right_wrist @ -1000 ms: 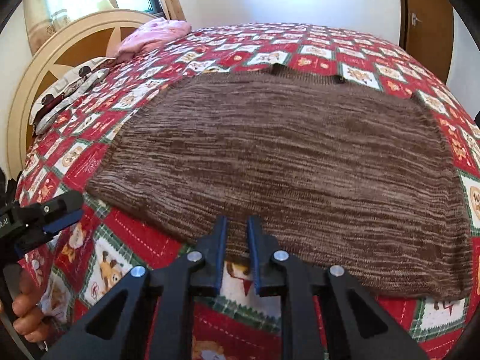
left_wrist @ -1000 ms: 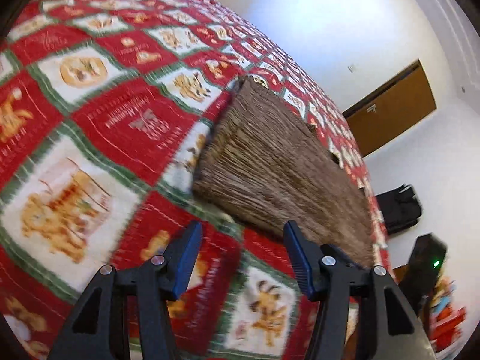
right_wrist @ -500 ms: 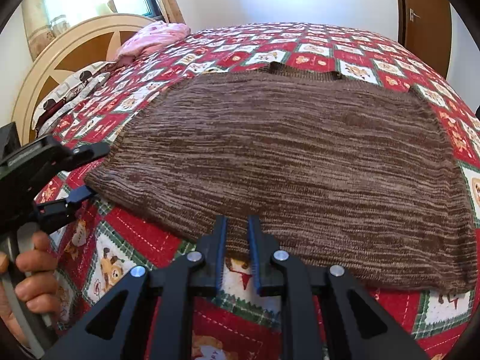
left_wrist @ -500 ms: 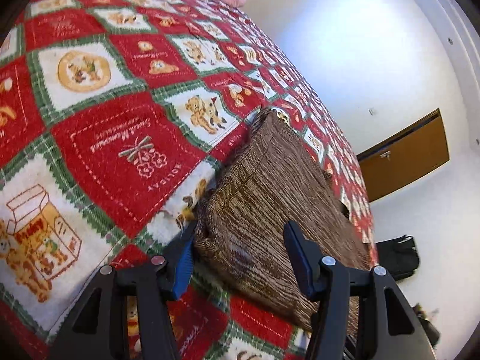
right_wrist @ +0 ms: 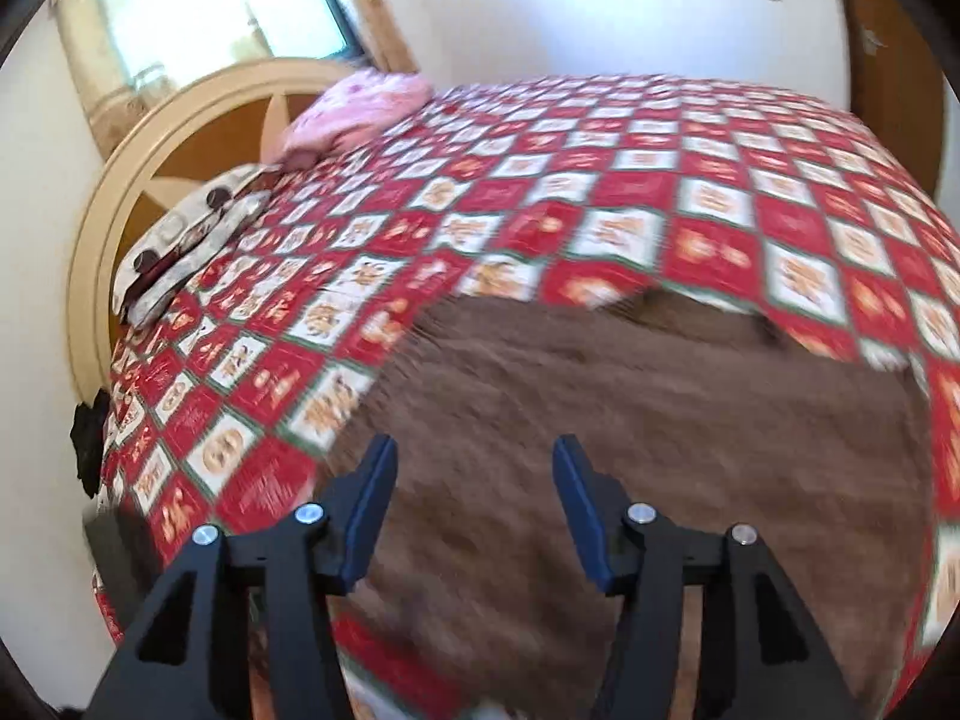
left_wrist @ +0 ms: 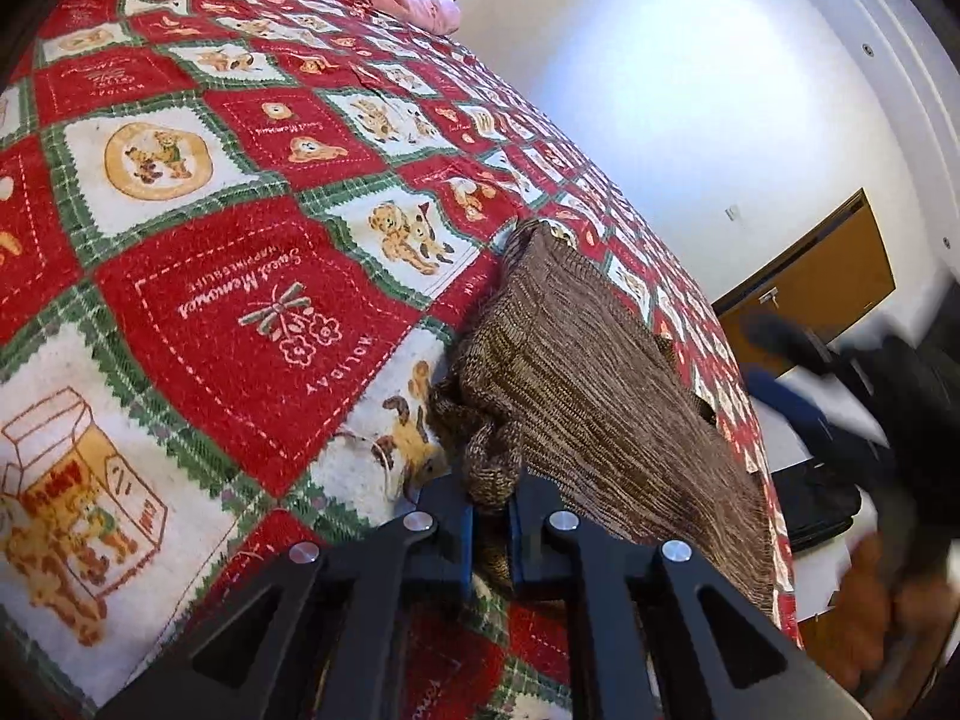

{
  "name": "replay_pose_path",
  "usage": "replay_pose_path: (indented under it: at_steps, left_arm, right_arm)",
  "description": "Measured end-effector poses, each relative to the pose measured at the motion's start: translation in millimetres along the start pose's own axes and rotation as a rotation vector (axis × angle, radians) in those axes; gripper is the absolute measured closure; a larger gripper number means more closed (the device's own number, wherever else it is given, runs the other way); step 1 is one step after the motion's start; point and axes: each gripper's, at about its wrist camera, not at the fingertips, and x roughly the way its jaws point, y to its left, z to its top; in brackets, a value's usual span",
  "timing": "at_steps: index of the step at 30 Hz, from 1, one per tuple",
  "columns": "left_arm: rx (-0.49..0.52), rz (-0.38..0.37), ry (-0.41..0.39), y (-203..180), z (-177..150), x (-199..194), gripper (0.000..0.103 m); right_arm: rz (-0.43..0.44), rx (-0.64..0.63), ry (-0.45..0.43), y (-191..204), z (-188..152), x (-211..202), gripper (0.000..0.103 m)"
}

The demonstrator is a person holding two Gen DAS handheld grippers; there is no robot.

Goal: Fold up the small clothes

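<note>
A brown knitted sweater [left_wrist: 600, 408] lies spread on a red, white and green patchwork bed quilt [left_wrist: 252, 312]. My left gripper [left_wrist: 489, 510] is shut on the sweater's near corner, which bunches up between the fingers. In the right wrist view the sweater [right_wrist: 660, 450] is blurred and fills the lower middle. My right gripper [right_wrist: 474, 504] is open and empty, above the sweater's near left part. The right gripper also shows blurred in the left wrist view [left_wrist: 798, 384], at the far right.
A pink cloth [right_wrist: 354, 114] and a patterned pillow [right_wrist: 192, 240] lie by the round wooden headboard [right_wrist: 156, 162]. A wooden door [left_wrist: 816, 282] and a dark bag [left_wrist: 822, 504] on the floor are beyond the bed's far edge.
My left gripper moved onto the sweater's corner and shut on it. My right gripper opened, lifted and moved fast, so its view is blurred.
</note>
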Motion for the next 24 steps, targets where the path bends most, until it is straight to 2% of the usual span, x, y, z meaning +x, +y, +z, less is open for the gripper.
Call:
replay_pose_path:
  at_steps: [3,6,8,12,15,17,18,19,20,24]
  left_arm:
    - [-0.034,-0.032,-0.004,7,0,0,0.094]
    - [0.019,-0.011,-0.025,1,-4,-1,0.094]
    - [0.060,0.007,-0.043,-3,-7,-1,0.094]
    - [0.067,0.005,-0.053,-2,-9,-2,0.094]
    - [0.072,0.004,-0.059,-3,-12,-4,0.094]
    - [0.071,0.001,-0.058,-3,-12,-3,0.094]
    - [0.067,-0.006,-0.057,-2,-12,-3,0.094]
    - [0.064,-0.009,-0.056,-2,-11,-2,0.094]
    - [0.063,-0.012,-0.056,-2,-10,-1,0.094]
    - [0.084,-0.013,-0.052,-4,-7,3,0.094]
  right_arm:
    - [-0.001,-0.018,0.045,18,24,45,0.045]
    - [-0.057,-0.070,0.075,44,35,93,0.044]
    - [-0.105,-0.119,0.087,54,39,114,0.034]
    - [-0.183,-0.211,0.172,71,30,163,0.031]
    - [-0.284,-0.300,0.155,81,20,170,0.032]
    - [-0.302,-0.323,0.152,84,19,171,0.038]
    - [-0.296,-0.308,0.150,81,20,169,0.051]
    - [-0.302,-0.293,0.144,79,23,167,0.071]
    - [-0.320,-0.270,0.141,71,26,164,0.077]
    - [-0.203,-0.137,0.151,48,33,154,0.085]
